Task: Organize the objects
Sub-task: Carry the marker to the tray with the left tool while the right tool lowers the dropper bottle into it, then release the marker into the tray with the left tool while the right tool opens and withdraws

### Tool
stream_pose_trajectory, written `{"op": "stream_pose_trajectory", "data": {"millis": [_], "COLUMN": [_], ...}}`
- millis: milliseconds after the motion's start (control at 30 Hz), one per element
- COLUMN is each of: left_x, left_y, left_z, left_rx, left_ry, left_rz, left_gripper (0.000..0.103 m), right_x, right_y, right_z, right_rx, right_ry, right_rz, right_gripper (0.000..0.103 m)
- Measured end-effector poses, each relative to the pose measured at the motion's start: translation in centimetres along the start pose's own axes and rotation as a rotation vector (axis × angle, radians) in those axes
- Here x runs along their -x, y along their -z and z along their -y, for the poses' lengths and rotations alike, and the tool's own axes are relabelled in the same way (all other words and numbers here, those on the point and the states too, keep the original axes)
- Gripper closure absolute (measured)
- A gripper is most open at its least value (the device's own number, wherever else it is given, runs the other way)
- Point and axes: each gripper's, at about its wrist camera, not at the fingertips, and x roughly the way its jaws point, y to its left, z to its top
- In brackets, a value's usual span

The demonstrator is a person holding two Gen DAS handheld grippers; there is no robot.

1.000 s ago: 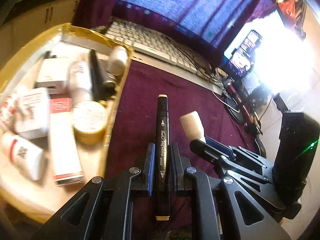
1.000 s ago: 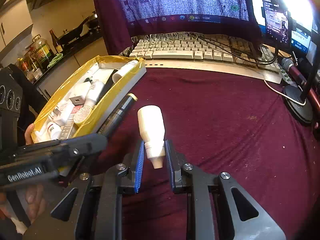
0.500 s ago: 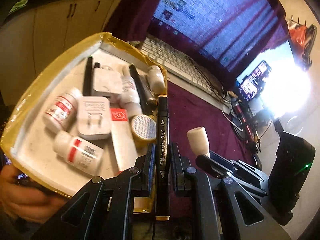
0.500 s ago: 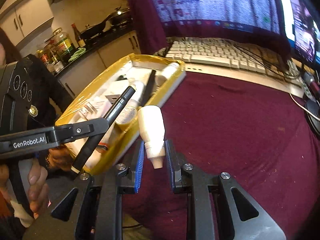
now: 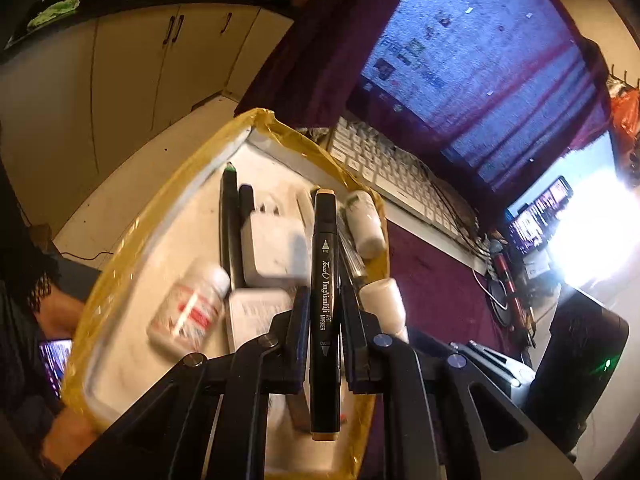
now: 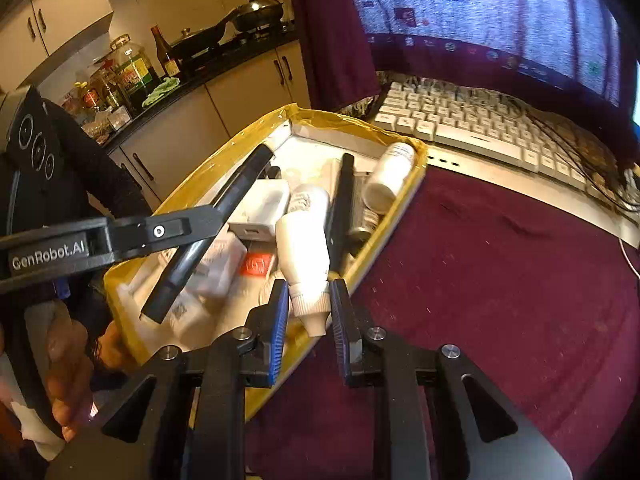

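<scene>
Left wrist view: a black marker (image 5: 325, 304) is being clamped between the left tongs (image 5: 325, 336), pinched near its middle so that both ends stick out and it lies along the fingers, cap end forward. It is being held over a yellow-rimmed tray (image 5: 168, 200), which is crowded with a white charger (image 5: 272, 248), a labelled pill bottle (image 5: 188, 308), two dark pens (image 5: 232, 224) and a small white bottle (image 5: 366, 224); the mid-body grip is probably being used so that the marker can be laid flat beside the pens. In the right wrist view, a white squeeze bottle (image 6: 306, 256) is being clamped by its ribbed neck between the right tongs (image 6: 309, 316), nozzle towards the camera and body pointing out over the near rim of the tray (image 6: 356, 124); the narrow neck is likely being chosen because the fat body would not fit the blue pads (image 6: 279, 320). The left tongs (image 6: 188, 232) with the marker (image 6: 208, 232) are being seen there from the side, hanging above the tray's left half. The tray is being kept at the edge of the maroon-covered worktop (image 6: 500, 280), beside a keyboard (image 6: 472, 124), apparently as the place where loose things are being gathered. Neither thing is being released yet, and both seem to be awaiting a free spot in the clutter.
</scene>
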Motion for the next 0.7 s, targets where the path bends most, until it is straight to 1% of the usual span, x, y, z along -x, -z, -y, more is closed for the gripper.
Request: {"op": "stream_pose_trajectory", "data": {"millis": [67, 200, 300, 400, 500, 600, 700], "left_x": [-0.3, -0.2, -0.7, -1.8, -3.0, -4.1, -4.9], "left_y": [-1.0, -2.8, -3.9, -4.7, -5.7, -6.1, -6.1], "left_z": [-0.2, -0.9, -1.6, -2.2, -3.0, -3.0, -2.8], "left_rx": [0.004, 0.001, -0.005, -0.016, -0.011, -0.036, -0.054], "left_ry": [-0.006, -0.04, -0.055, -0.101, -0.123, -0.165, -0.179], "left_rz": [0.004, 0.024, 0.012, -0.001, -0.022, -0.036, -0.055], "left_gripper": [0.09, 0.09, 0.09, 0.09, 0.09, 0.09, 0.09], "right_x": [-0.5, -1.2, -1.8, -2.3, -2.7, -2.8, -2.9], "right_y": [-0.6, -1.6, -1.9, -2.0, -1.9, -2.1, -2.3], "right_z": [-0.1, -0.1, -0.1, 0.2, 0.5, 0.5, 0.4], "right_rx": [-0.005, 0.005, 0.008, -0.011, -0.026, -0.023, -0.024], "right_ry": [-0.007, 0.02, 0.038, 0.041, 0.048, 0.058, 0.059], "right_rz": [-0.009, -0.013, -0.015, -0.022, -0.023, -0.021, -0.018], "right_gripper": [0.084, 0.084, 0.084, 0.084, 0.084, 0.084, 0.084]}}
